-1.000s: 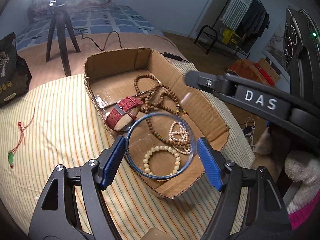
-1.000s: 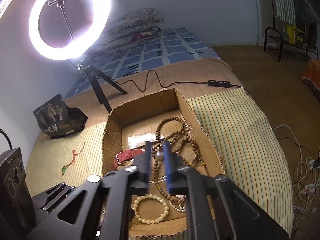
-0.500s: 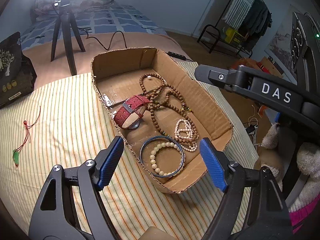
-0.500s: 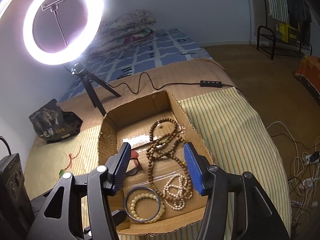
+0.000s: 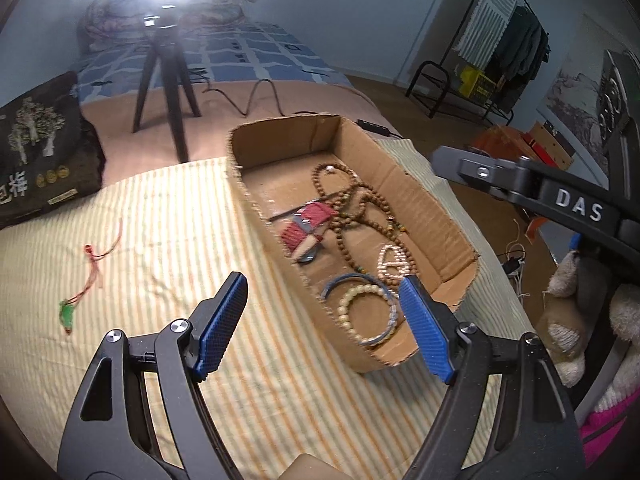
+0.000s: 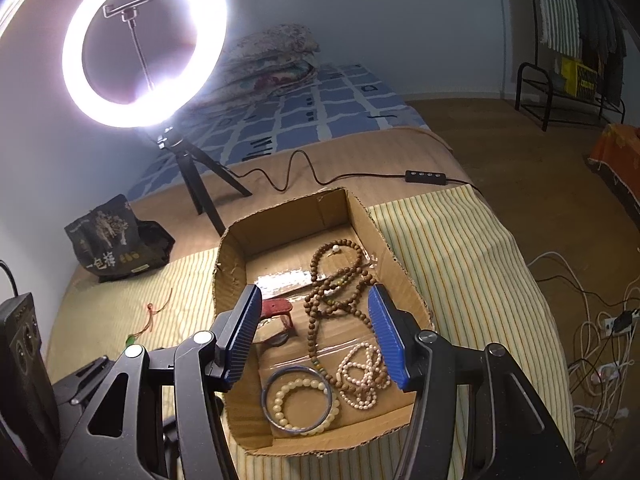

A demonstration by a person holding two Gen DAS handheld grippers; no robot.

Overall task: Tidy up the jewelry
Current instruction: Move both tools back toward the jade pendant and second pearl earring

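Since a second ago I am seeing the thin blue ring bangle (image 6: pixel 297 400) out of my left gripper (image 5: pixel 324 324) and lying flat in the near end of the open brown cardboard box (image 5: pixel 436 216), and my right gripper (image 6: pixel 314 336), which was pinched together then, is now standing spread.

Going from the left across the yellow striped cloth (image 5: pixel 168 240), I am looking at a green pendant on a red cord (image 5: pixel 67 314) lying well apart from the box. My left gripper is hovering over the cloth beside the box's near corner, its blue-padded fingers (image 5: pixel 220 324) spread wide and holding nothing.

Inside the box, a red woven watch strap (image 5: pixel 306 226) is lying at the left wall, a long brown wooden bead necklace (image 6: pixel 340 284) is sprawling through the middle, a cream bead bracelet (image 6: pixel 300 402) is sitting inside the bangle, and a coiled pearl strand (image 6: pixel 362 376) is resting just to their right.

My right gripper is hanging above the box, fingers apart, empty.
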